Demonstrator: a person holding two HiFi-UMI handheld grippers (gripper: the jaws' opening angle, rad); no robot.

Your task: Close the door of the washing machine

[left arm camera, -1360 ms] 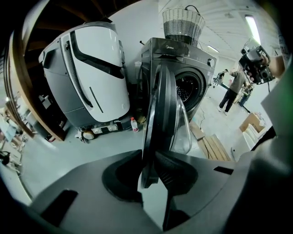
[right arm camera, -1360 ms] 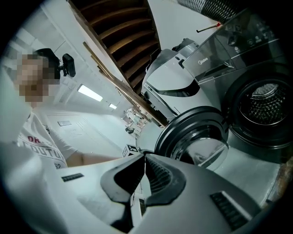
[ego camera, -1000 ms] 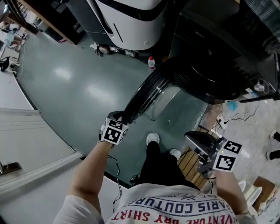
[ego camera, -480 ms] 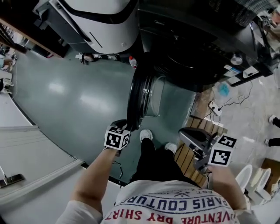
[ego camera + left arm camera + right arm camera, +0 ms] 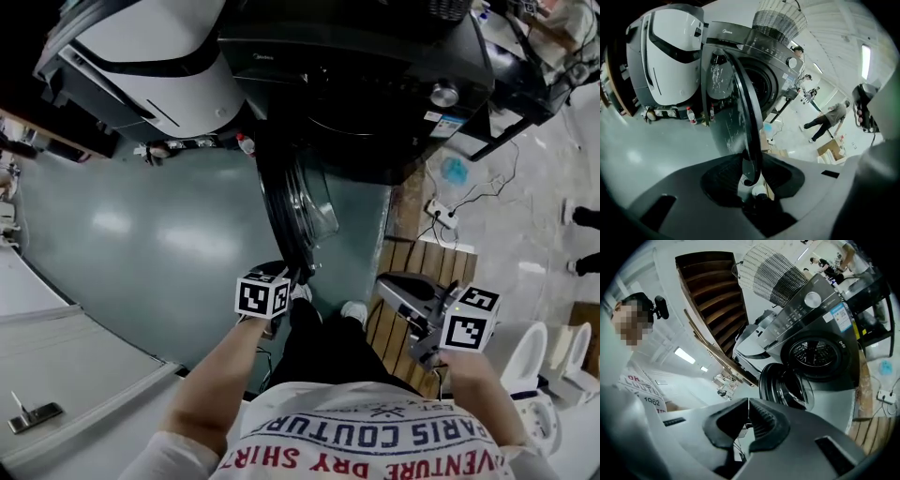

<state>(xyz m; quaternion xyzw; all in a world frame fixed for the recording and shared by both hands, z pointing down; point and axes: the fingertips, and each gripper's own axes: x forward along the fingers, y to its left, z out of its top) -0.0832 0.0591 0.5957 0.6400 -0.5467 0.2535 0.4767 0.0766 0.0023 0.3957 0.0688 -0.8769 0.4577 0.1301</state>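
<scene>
The door [image 5: 283, 202] has swung a good way round. A second ago it lay wide open, angled off to the left in the head view; now it stands roughly straight out from the front of the washing machine [image 5: 375, 84], seen almost edge-on, its glass bowl facing the drum side. The drum opening [image 5: 819, 355] is still fully uncovered in the right gripper view, so the door is well short of the latch – perhaps half its swing remains.

The left gripper [image 5: 286, 279] has travelled with the door's free edge the whole way. Its jaws have just been opening: in the left gripper view they stand moderately wide, with the dark rim of the door still between them but the pads no longer pinching it (there is a gap on each side of the rim). I read this as the hold being let go, so the rest of the closing will likely be a push on the outer face, not a pull by the rim.

The right gripper [image 5: 748, 404] hangs off to the person's right, well apart from the door, its jaws closed on nothing – it takes no part.
</scene>
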